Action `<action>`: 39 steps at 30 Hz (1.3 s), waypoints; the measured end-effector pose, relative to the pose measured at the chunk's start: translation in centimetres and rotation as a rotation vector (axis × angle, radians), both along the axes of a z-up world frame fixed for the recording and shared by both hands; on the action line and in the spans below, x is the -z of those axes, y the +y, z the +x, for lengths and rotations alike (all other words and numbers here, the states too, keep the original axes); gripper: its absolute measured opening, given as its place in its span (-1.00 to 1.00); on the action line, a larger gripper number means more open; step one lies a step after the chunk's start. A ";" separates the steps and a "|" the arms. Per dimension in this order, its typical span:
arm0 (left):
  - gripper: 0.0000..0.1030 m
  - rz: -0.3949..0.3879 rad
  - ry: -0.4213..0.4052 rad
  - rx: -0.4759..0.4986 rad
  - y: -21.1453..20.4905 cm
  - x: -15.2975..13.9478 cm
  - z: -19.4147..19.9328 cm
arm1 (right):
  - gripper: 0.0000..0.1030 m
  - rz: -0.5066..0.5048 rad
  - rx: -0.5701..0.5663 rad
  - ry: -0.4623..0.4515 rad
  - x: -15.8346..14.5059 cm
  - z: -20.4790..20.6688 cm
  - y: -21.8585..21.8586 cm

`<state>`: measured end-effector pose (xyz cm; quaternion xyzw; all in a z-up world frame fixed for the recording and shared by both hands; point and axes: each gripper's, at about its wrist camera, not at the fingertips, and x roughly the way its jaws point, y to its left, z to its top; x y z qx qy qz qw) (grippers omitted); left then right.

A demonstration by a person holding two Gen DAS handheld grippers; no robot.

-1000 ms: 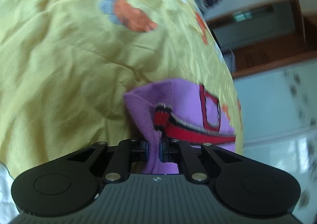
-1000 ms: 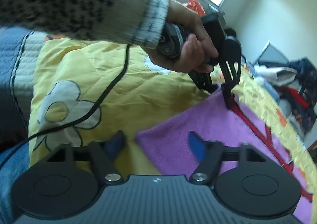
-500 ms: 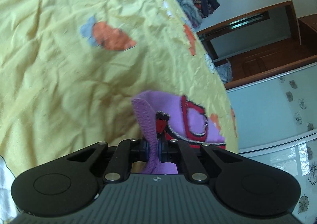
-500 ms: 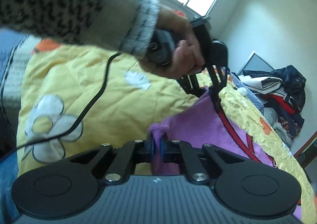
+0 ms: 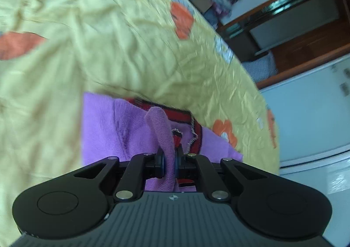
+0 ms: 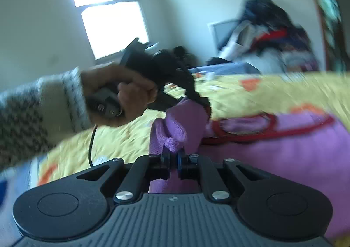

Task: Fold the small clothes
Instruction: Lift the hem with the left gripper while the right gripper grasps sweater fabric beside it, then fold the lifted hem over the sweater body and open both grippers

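Note:
A small purple knitted garment [image 5: 113, 129] with red trim lies on the yellow flowered bedsheet [image 5: 87, 39]. My left gripper [image 5: 168, 162] is shut on a fold of its purple edge near the red trim. My right gripper [image 6: 172, 162] is shut on another purple edge of the garment [image 6: 273, 155] and holds it lifted off the sheet. In the right wrist view the left gripper [image 6: 203, 102], held in a hand, pinches the cloth just beyond mine. Both views are motion-blurred.
A pile of dark and red clothes [image 6: 269, 39] sits at the far end of the bed. A wooden cabinet [image 5: 306, 28] and a pale door stand beyond the bed's right edge. A black cable [image 6: 90, 146] hangs from the left hand.
My right gripper shut on the purple edge and lifted it. Both grippers have swung upward and across with the garment, folding its held edge over the rest.

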<state>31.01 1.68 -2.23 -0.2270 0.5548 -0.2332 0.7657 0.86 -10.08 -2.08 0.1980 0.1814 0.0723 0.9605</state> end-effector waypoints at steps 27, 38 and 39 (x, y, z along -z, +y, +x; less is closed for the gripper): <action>-0.86 0.230 -0.111 0.243 -27.0 2.4 -5.8 | -0.90 0.148 0.393 0.077 7.1 -10.7 -16.3; 0.29 0.241 -0.131 0.270 -28.7 2.7 -6.0 | -0.69 0.056 0.398 0.263 7.6 -9.4 -16.9; 0.57 0.218 -0.144 0.255 -27.7 1.9 -6.0 | -0.64 0.073 0.410 0.268 7.4 -9.8 -17.4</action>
